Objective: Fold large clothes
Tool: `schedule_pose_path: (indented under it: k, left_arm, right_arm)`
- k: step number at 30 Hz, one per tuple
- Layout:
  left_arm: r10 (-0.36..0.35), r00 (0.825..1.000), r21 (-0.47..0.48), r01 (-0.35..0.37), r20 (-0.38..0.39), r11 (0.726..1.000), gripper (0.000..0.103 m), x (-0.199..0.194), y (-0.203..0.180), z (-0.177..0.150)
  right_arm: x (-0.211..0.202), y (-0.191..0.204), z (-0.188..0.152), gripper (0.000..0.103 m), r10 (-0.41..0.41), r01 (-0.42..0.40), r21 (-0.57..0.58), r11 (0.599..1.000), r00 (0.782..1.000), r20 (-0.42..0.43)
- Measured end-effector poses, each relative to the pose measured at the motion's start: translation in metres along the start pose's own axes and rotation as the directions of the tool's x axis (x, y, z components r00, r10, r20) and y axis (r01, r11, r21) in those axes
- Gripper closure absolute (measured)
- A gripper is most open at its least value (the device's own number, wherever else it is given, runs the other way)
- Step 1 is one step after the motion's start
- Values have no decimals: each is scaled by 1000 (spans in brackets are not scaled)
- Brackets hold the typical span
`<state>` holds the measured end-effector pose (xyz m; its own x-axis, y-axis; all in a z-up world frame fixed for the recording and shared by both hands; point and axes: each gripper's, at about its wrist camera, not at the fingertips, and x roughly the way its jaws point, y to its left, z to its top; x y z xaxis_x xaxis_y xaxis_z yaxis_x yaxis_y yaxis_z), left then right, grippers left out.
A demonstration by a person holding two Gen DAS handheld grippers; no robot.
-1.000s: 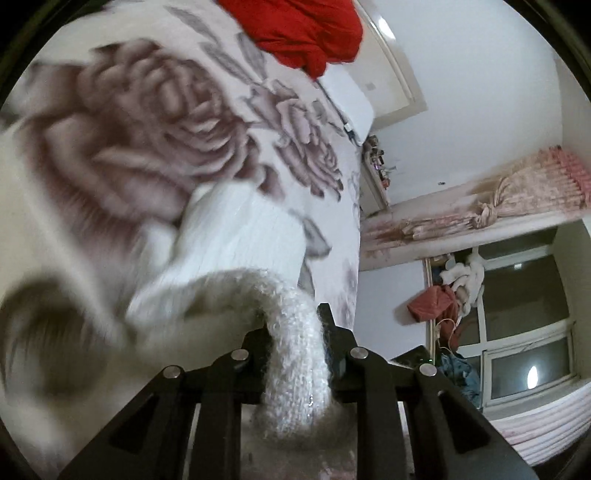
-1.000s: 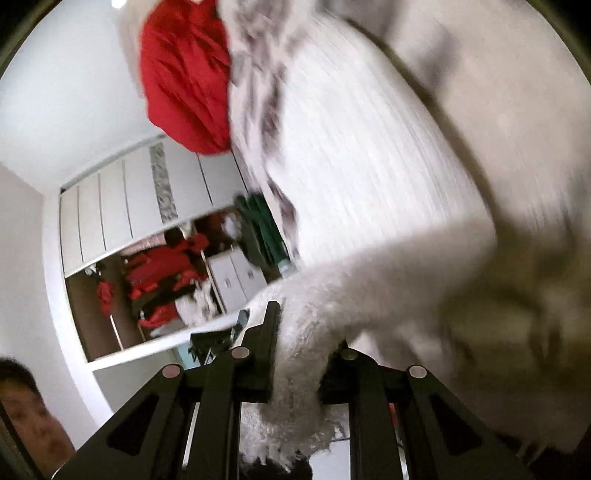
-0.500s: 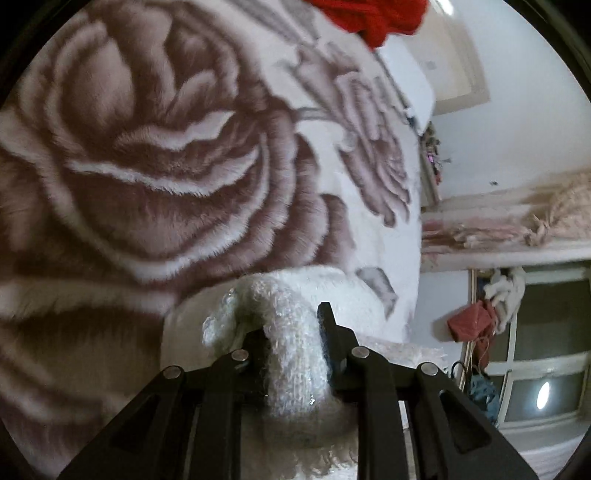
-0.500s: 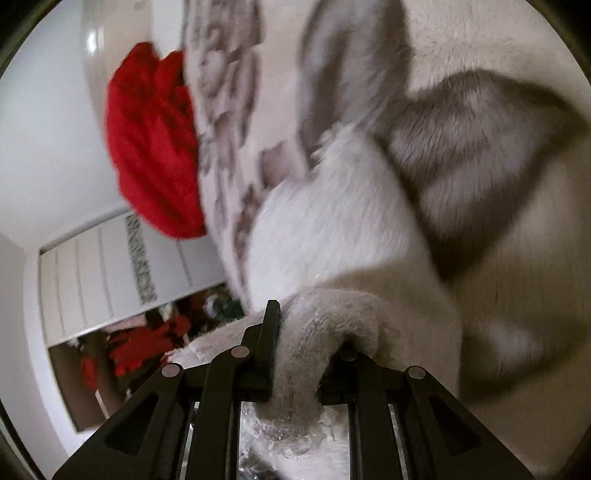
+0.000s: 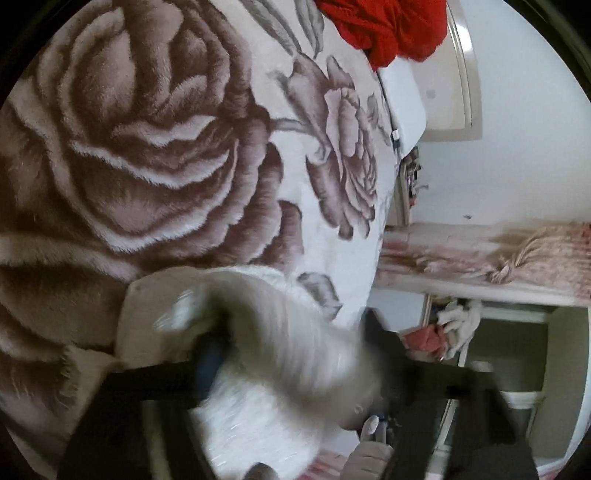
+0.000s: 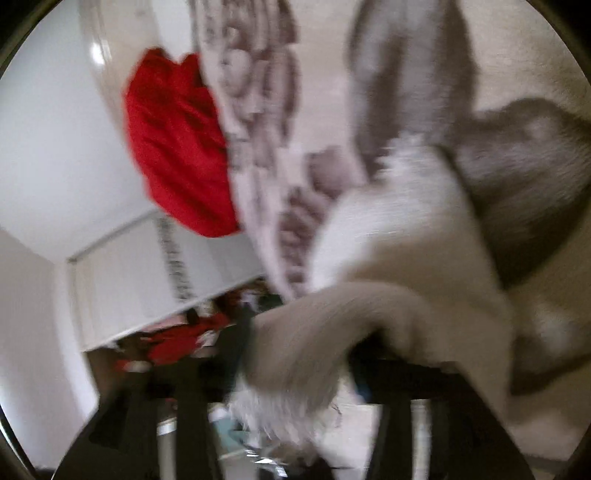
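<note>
A white fuzzy knit garment (image 5: 280, 354) lies on a bed covered by a rose-patterned blanket (image 5: 155, 147). In the left wrist view my left gripper (image 5: 291, 343) has its jaws spread wide, and a fold of the garment lies loose between them, blurred by motion. In the right wrist view the same garment (image 6: 388, 258) drapes over my right gripper (image 6: 295, 343), whose jaws also stand wide apart with the knit edge between them. Both views are blurred.
A red garment (image 5: 388, 26) is heaped at the far end of the bed and also shows in the right wrist view (image 6: 177, 147). A window with pink curtains (image 5: 480, 266) is to the right. A wardrobe with clothes (image 6: 166, 332) stands beyond the bed.
Both grippers were clamped on the white garment half a second ago; now both sets of jaws have spread apart and the garment sits loose on the blanket.
</note>
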<state>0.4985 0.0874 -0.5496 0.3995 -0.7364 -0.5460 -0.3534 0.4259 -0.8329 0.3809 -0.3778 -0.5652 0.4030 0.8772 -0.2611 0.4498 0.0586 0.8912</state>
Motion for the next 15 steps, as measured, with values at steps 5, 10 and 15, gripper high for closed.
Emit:
schedule_pose_path:
  k: [5,10,15]
  left_arm:
    - [9,993,6,-10,120,1000,14,-25,-15,2]
    - [235,942,209,-287,239,935,14,-46,-40,-28]
    - [492,845,288,-534,210,795,14,2,-9,-49]
  right_arm:
    - [-19,25,-5,25,8,-2,-73,997,996,91]
    - [-31,56,-40,25,-339,371,-339,864,928,153]
    - [-1,15,-23,22,-558,532,-442,722,826,81]
